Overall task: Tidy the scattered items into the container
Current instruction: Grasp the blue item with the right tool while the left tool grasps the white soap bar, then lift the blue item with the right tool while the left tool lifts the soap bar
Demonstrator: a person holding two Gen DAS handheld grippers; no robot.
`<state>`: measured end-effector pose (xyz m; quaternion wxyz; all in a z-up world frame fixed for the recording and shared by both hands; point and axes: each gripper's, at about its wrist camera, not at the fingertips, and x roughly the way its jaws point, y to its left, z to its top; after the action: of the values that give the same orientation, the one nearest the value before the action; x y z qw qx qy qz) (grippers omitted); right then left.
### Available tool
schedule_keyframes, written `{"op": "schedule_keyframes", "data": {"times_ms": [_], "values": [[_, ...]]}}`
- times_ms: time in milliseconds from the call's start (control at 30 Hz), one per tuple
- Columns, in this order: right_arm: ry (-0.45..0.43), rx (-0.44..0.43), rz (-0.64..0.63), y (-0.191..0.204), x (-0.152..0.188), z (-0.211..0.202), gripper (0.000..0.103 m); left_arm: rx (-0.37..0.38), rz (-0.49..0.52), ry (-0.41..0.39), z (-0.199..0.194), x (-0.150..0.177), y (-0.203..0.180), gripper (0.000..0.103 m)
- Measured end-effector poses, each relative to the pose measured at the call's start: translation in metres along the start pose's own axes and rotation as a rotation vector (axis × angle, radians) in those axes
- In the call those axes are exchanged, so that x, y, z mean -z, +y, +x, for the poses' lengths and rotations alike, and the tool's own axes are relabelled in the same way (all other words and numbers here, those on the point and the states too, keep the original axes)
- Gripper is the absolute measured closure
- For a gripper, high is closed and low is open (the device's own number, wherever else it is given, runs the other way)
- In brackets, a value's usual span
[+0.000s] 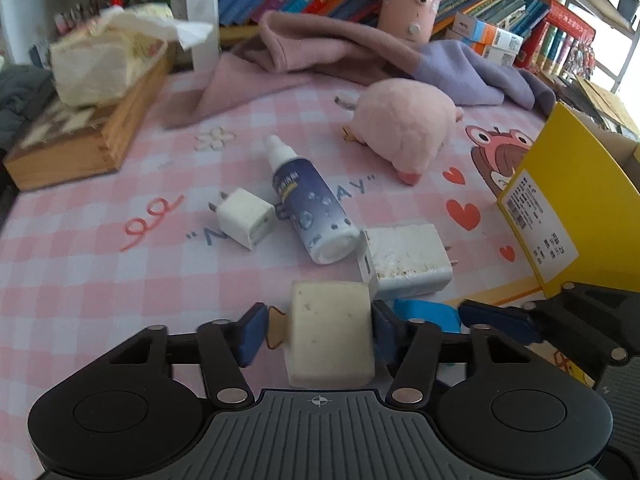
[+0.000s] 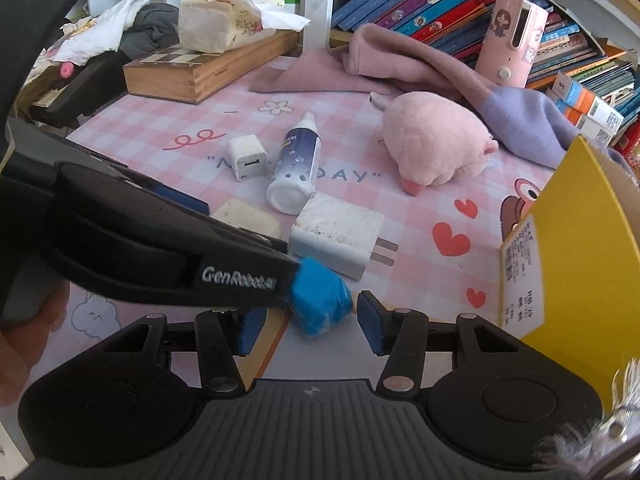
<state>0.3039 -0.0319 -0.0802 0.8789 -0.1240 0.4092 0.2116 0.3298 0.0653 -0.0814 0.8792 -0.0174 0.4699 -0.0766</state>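
Observation:
A cream block [image 1: 330,336] lies on the pink checked mat between the fingers of my left gripper [image 1: 318,332]. The right pad is at its side, while the left pad stands a little off it, so the jaws are open. A crumpled blue lump [image 2: 322,302] sits between the open fingers of my right gripper [image 2: 310,326], partly hidden by the left gripper's black housing [image 2: 160,248]. Just beyond lie a large white charger [image 1: 404,260], a blue spray bottle [image 1: 308,204] on its side, a small white plug cube [image 1: 244,222] and a pink plush [image 1: 404,128]. The yellow box [image 1: 560,208] stands at the right.
A wooden chess box [image 1: 80,148] with a tissue pack on it sits at the back left. A pink and purple cloth [image 1: 340,52] is heaped at the back, before shelves of books [image 2: 440,4] and a pink case [image 2: 512,36]. A hand [image 2: 24,320] shows at the left edge.

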Motion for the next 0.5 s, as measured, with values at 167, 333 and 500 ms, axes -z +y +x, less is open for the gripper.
{"op": "schedule_keyframes", "data": {"times_ms": [167, 333, 500], "values": [[0.001, -0.010, 0.014, -0.002, -0.001, 0.005, 0.066, 0.028, -0.011, -0.007, -0.004, 0.001, 0.002, 0.065], [-0.012, -0.033, 0.036, -0.006, 0.000, 0.000, 0.074, 0.029, -0.067, -0.033, -0.018, 0.005, 0.012, 0.067], [-0.050, -0.039, 0.022, -0.003, 0.003, -0.016, 0.075, 0.029, -0.099, -0.060, -0.037, 0.011, 0.018, 0.068]]}}
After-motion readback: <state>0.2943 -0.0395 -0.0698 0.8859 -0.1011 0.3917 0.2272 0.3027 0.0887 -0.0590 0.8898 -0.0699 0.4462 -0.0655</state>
